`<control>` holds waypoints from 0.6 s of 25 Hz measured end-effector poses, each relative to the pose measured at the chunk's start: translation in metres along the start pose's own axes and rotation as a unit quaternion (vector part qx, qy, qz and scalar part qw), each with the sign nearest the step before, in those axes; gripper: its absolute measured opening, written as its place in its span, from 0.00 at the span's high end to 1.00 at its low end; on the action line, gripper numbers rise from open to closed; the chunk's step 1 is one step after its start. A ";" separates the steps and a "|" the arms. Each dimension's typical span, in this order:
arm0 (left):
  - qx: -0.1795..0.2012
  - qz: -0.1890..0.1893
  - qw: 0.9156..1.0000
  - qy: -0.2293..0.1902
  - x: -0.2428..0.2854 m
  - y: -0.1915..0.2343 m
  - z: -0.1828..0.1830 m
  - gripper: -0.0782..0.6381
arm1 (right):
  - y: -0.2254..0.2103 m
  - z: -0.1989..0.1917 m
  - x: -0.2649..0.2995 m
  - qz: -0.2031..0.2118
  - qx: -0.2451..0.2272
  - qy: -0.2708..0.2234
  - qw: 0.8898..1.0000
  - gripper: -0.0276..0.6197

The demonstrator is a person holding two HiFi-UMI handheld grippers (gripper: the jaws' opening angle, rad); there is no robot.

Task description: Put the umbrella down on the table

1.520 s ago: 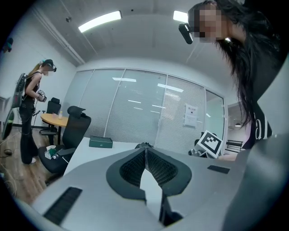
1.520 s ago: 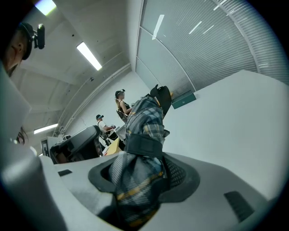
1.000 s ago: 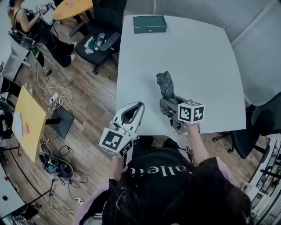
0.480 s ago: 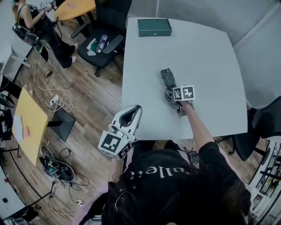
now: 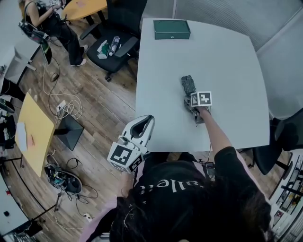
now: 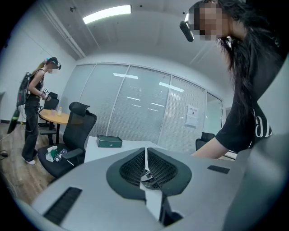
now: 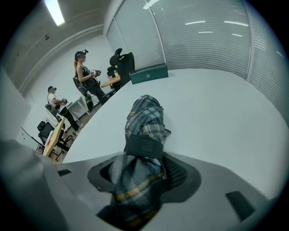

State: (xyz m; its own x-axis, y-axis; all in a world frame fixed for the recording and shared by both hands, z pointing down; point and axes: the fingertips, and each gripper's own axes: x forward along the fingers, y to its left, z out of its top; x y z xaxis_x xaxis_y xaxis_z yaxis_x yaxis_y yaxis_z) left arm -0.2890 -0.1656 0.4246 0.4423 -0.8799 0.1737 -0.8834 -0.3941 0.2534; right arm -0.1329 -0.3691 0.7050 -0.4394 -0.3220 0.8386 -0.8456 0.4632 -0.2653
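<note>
The right gripper [image 5: 190, 99] grips the folded umbrella [image 5: 188, 83] low over the middle of the table [image 5: 227, 61]. A green box [image 5: 172, 29] lies well apart at the far edge. The left gripper [image 5: 146, 122] is closed and empty, beside the near edge.

wood floor [image 5: 104, 108] with loose cables [image 5: 64, 106], a black office chair [image 5: 124, 14], a yellow desk [image 5: 35, 130] and blind-covered glass walls [image 6: 135, 108].
</note>
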 end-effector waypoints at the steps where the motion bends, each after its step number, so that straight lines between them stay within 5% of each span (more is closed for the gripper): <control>1: 0.000 0.000 1.000 0.001 0.000 0.001 -0.001 0.84 | 0.002 0.000 0.001 -0.002 -0.004 0.000 1.000 0.59; 8: 0.001 -0.018 1.000 0.004 0.002 -0.007 -0.002 0.84 | 0.009 -0.001 -0.010 0.007 -0.001 -0.017 1.000 0.53; 15: 0.005 -0.040 0.999 0.010 0.004 -0.015 -0.006 0.84 | 0.022 0.009 -0.072 0.019 0.002 -0.108 0.994 0.54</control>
State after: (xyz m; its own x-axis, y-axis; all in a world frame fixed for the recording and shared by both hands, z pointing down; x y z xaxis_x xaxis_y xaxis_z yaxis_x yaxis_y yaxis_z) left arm -0.2729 -0.1618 0.4277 0.5142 -0.8402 0.1724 -0.8468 -0.4655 0.2573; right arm -0.1226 -0.3434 0.6347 -0.5253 -0.4747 0.7062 -0.8282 0.4758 -0.2963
